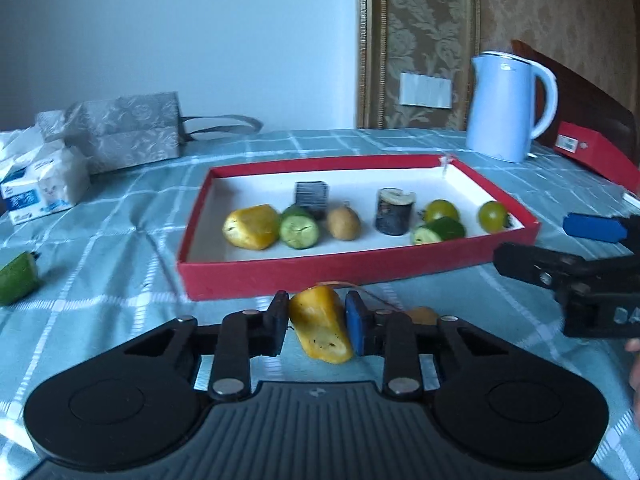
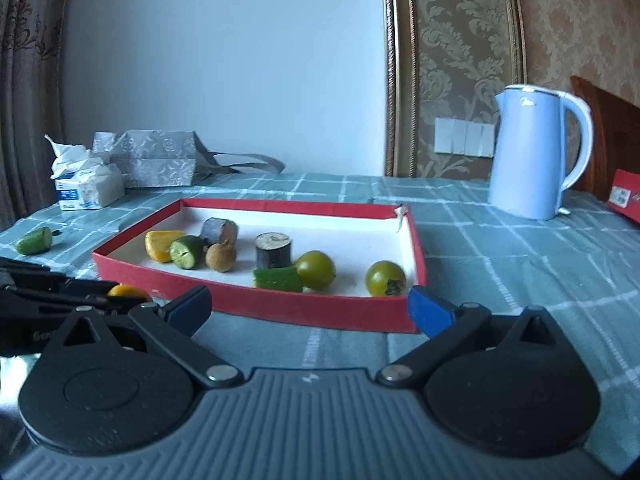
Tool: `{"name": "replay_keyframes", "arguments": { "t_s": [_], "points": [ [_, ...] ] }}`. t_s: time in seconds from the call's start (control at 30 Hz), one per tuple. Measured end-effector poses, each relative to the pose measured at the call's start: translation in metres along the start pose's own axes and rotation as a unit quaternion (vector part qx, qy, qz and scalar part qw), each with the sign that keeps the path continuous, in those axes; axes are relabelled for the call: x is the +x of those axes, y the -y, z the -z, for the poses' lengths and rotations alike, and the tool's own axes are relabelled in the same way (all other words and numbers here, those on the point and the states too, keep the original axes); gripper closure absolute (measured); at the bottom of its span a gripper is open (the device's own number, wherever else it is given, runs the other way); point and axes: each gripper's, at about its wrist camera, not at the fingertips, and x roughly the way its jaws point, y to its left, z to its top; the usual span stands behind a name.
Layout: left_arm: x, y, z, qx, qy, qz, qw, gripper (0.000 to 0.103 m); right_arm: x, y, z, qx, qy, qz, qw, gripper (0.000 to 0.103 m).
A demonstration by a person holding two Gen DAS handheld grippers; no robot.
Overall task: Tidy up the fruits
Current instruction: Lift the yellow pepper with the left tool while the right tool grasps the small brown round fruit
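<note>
One yellow fruit piece (image 1: 322, 330) is pinched between the left tongs (image 1: 316, 326), held just short of the near wall of the red tray (image 1: 320, 276), low over the checked counter (image 1: 120, 240). To finish this carry well, I would raise the piece enough to clear that wall, bring it over a bare patch of the white floor beside the other yellow chunk (image 1: 252, 227), and lower it before letting go, so it cannot roll into the cucumber slice (image 1: 300, 231) or the small brown fruit (image 1: 343, 223). The piece is wedge-shaped, glossy, with dark specks near its lower end, and sits tilted in the grip, so a slip seems possible. The right tongs (image 2: 310, 312) stand wide apart, holding nothing, near the tray's front edge. A green piece (image 1: 16, 280) lies outside on the counter, far left.
</note>
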Motion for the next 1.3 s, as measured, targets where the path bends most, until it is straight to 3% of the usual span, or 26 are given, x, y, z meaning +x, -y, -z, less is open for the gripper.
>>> {"name": "replay_keyframes", "arguments": {
  "t_s": [0.27, 0.47, 0.6, 0.9, 1.3],
  "points": [
    [-0.005, -0.003, 0.000, 0.001, 0.012, -0.007, 0.9999, 0.076, -0.003, -0.008, 0.001, -0.017, 0.004, -0.019, 1.000, 0.000],
    [-0.009, -0.015, -0.002, -0.025, 0.019, -0.014, 0.9994, 0.078, -0.004, -0.016, 0.002, -0.025, -0.009, -0.075, 0.997, 0.000],
    [-0.010, -0.018, -0.002, -0.031, 0.018, -0.010, 0.9993, 0.078, -0.006, -0.026, 0.004, -0.050, -0.008, -0.085, 0.995, 0.002],
    [-0.014, -0.024, -0.003, -0.047, 0.025, -0.010, 0.9985, 0.078, 0.013, -0.038, 0.003, -0.055, -0.072, -0.121, 0.988, 0.028],
    [-0.016, -0.027, -0.003, -0.054, 0.026, -0.002, 0.9982, 0.078, 0.035, -0.055, 0.006, -0.071, -0.126, -0.126, 0.981, 0.049]
  ]
}}
